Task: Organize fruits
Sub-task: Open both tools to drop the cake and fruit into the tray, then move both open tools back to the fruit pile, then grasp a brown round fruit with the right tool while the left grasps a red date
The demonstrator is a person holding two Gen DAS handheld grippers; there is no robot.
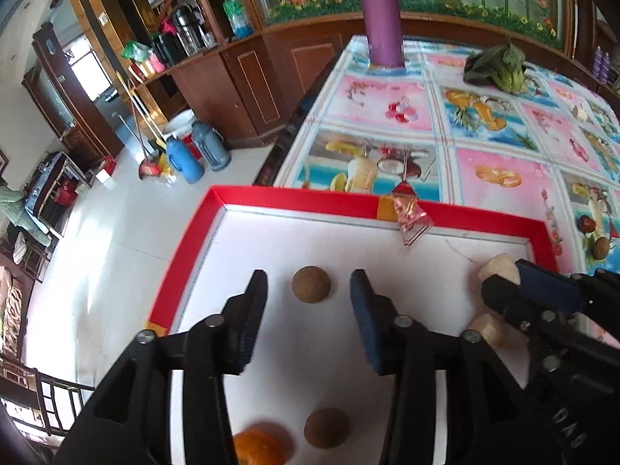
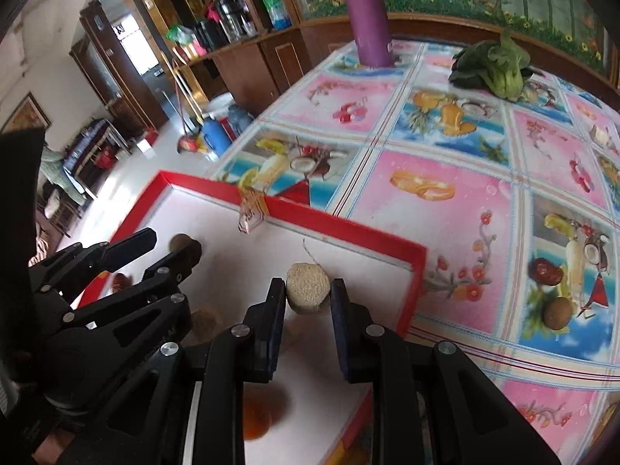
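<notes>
Two tongs over red-rimmed tray (image 1: 182, 255), right tongs (image 2: 308, 298) gripping pale fruit (image 2: 309, 288), left tongs (image 1: 309, 294) open around brown fruit (image 1: 311, 284)

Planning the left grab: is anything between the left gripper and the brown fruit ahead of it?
Nothing visible. The left gripper is open, and the brown fruit sits on bare tray floor right at its fingertips.

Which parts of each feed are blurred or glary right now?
Left wrist view: the orange at the bottom edge is smeared, and the floor glares. Right wrist view: the left gripper and the orange beneath the fingers are blurred.
</notes>
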